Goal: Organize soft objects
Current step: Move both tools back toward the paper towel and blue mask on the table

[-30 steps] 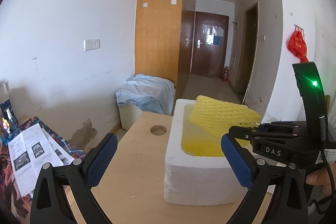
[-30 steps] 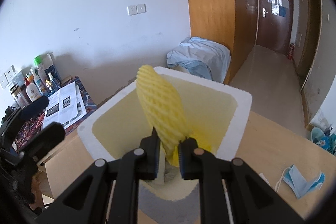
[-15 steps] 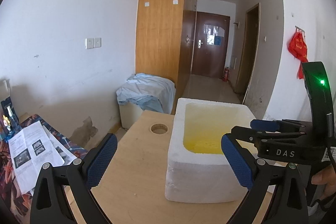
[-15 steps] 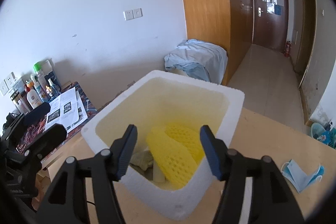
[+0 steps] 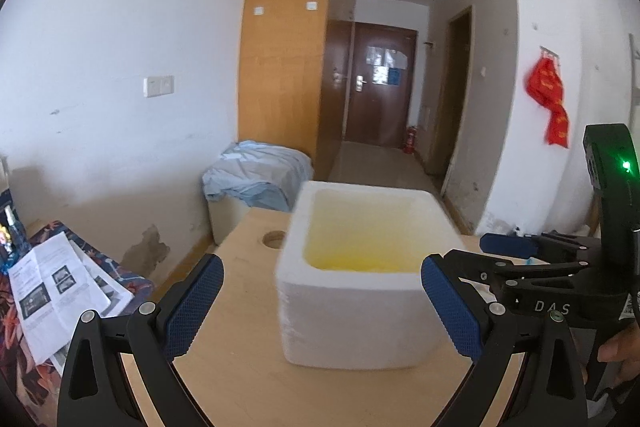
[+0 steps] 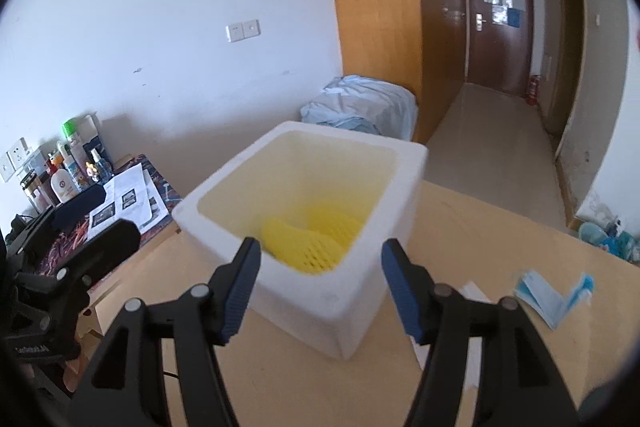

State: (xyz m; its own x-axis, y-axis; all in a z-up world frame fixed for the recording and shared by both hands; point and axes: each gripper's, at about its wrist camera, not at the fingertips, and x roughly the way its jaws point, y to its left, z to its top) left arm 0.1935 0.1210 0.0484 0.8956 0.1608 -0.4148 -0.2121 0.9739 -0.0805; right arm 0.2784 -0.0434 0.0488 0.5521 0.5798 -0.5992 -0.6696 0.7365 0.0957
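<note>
Yellow foam net lying loose at bottom of white foam box, nothing pinching it. Box standing on wooden tabletop toward its far edge, just right of round cable hole as seen from left wrist view. Right gripper spread, empty, hovering at near rim of box, net just beyond and below fingertips, between their lines. Left gripper spread wide, empty, short of box on its near side; only yellow glow on box's inner walls visible from there, net itself hidden below rim. Blue face mask flat on tabletop toward right edge, well apart from box. Papers on patterned side table off left edge.
</note>
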